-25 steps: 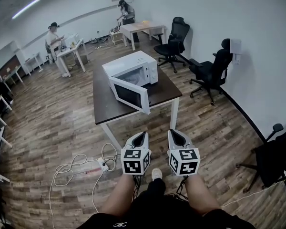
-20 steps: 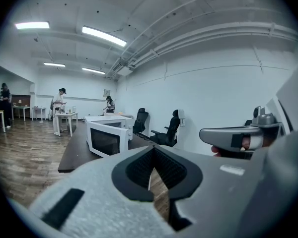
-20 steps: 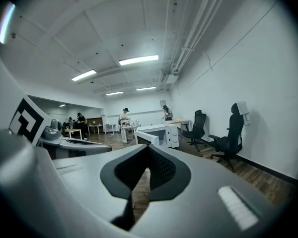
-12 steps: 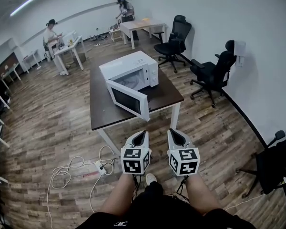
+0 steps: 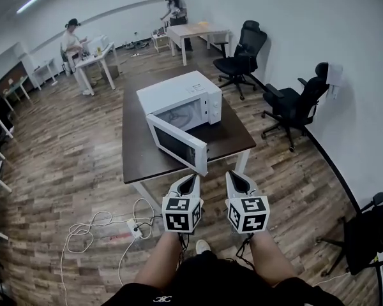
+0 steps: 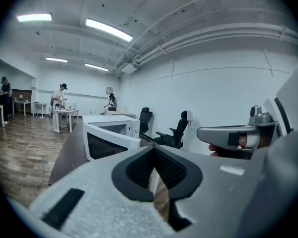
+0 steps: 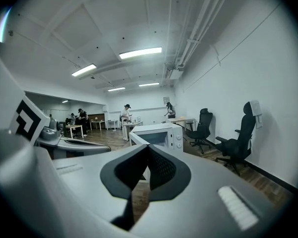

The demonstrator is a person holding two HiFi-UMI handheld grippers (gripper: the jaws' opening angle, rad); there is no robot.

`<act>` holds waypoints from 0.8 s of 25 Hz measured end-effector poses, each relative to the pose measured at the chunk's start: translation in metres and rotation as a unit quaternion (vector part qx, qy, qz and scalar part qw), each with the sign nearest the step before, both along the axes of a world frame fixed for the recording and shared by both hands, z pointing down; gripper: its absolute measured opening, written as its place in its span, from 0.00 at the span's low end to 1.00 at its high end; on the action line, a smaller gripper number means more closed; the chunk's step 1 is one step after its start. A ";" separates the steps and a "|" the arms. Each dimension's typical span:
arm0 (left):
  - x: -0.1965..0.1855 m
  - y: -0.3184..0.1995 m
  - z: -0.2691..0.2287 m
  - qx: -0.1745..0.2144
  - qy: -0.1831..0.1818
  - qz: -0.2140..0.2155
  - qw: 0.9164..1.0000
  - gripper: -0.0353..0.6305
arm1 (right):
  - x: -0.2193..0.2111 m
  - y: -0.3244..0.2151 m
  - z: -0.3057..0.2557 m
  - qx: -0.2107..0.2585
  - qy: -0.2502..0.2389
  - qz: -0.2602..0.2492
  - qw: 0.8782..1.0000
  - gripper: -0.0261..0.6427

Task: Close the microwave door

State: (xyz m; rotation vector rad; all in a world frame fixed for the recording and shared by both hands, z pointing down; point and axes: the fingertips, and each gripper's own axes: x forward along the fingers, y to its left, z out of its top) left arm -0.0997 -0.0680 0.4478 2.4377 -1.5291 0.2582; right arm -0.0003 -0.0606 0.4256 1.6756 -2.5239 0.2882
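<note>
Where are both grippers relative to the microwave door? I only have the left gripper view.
Observer: In the head view, the left gripper and right gripper are side by side, short of the table. Neither touches the open door.
Operator: Right jaws?
Observer: Right gripper view shows them shut, with nothing between.
Operator: Anything on the floor?
Observer: A power strip and loose cables, down-left of the left gripper in the head view.
</note>
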 end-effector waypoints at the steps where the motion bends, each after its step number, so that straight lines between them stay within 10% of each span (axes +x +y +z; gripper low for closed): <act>1: -0.004 -0.007 0.000 -0.002 0.001 -0.002 1.000 0.06 | -0.003 -0.008 0.000 -0.001 0.001 -0.002 1.000 0.05; 20: -0.032 -0.123 0.030 -0.026 -0.007 0.022 0.999 0.06 | -0.023 -0.148 0.012 -0.020 0.011 0.002 1.000 0.05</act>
